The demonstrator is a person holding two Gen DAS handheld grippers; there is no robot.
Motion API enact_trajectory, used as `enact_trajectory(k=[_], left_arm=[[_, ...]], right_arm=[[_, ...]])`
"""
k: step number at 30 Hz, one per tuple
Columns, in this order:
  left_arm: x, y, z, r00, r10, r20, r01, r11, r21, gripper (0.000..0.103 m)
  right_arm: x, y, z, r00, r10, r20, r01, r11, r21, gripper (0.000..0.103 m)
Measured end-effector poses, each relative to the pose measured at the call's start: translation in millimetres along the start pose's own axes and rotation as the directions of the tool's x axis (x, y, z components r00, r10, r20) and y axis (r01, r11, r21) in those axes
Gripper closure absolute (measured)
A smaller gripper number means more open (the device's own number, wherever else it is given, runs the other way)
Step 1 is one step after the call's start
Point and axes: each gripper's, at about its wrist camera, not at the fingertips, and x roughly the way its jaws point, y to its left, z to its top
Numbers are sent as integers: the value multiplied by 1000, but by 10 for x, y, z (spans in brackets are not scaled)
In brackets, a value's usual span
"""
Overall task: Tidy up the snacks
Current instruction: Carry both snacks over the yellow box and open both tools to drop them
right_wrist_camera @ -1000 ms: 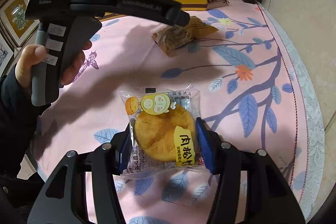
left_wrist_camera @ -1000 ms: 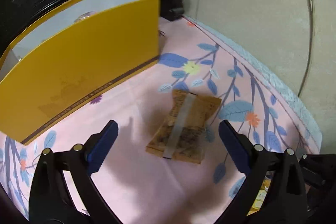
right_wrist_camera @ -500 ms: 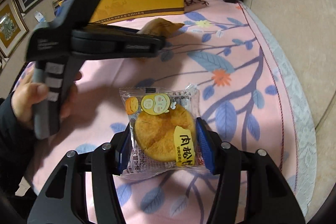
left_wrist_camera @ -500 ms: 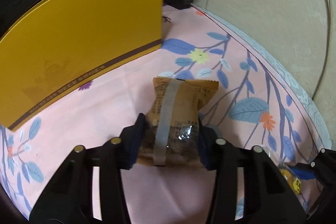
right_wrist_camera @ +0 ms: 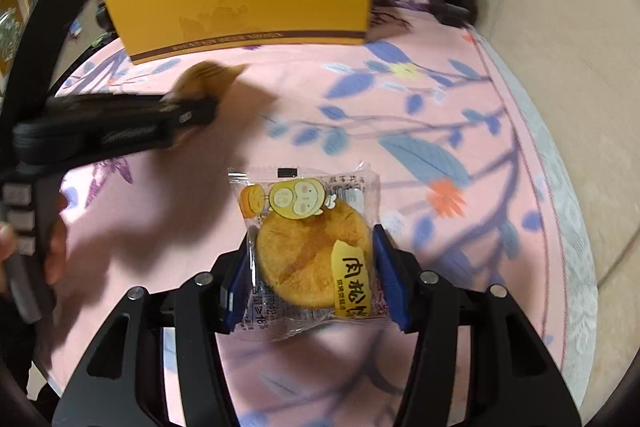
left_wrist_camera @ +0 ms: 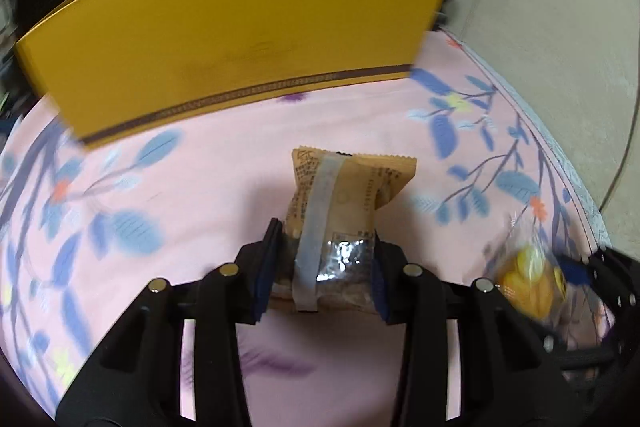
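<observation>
**Both snacks gripped, yellow box ahead**

Since a second ago the left gripper (left_wrist_camera: 324, 267) has come in over the brown wrapped snack (left_wrist_camera: 340, 211), which then lay loose on the pink floral cloth (left_wrist_camera: 200, 195) between wide-spread jaws; the jaws have just been closing and now press on both sides of the packet's near end. The far end, with its crimped seal, sticks out forward past the pads, probably so it can go into a container first. The yellow box (left_wrist_camera: 240, 39) has swung from the left of that view to stand square across it, which suggests the hand is lining up with it.

The right gripper (right_wrist_camera: 310, 267) has changed little: its jaws sit partly closed on the clear-wrapped round pastry (right_wrist_camera: 308, 247), one pad against each side edge of the packet, as they did a second ago. Gripping by the edges keeps the flat cake level and its printed face up. In the right wrist view the left gripper's black body (right_wrist_camera: 120, 127), held by a hand (right_wrist_camera: 52, 255), reaches toward the box with the brown packet at its tip.

My reading is that both snacks are being carried over the cloth-covered tabletop to the box, the left one going first. The box's front wall is tall, so each packet will need lifting over the rim. Its inside is hidden here.
</observation>
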Motion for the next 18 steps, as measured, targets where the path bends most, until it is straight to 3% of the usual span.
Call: enact_trajectory(k=[4,9,18], left_arm=[[-332,342,-219,999,38,10,-37,997,-73,63],[-716,587,-267,995,87,44,-81,990,-118,63],[-1187,718,266,981,144,127,-126,982,-142,63]], right_arm=[[-102,269,198,998,41,50,-39,998,-43,47],[-231,480,495,993,74,93,-69,996,-59,47],[-573,615,1085,981,113,156,-98,990,-102,47]])
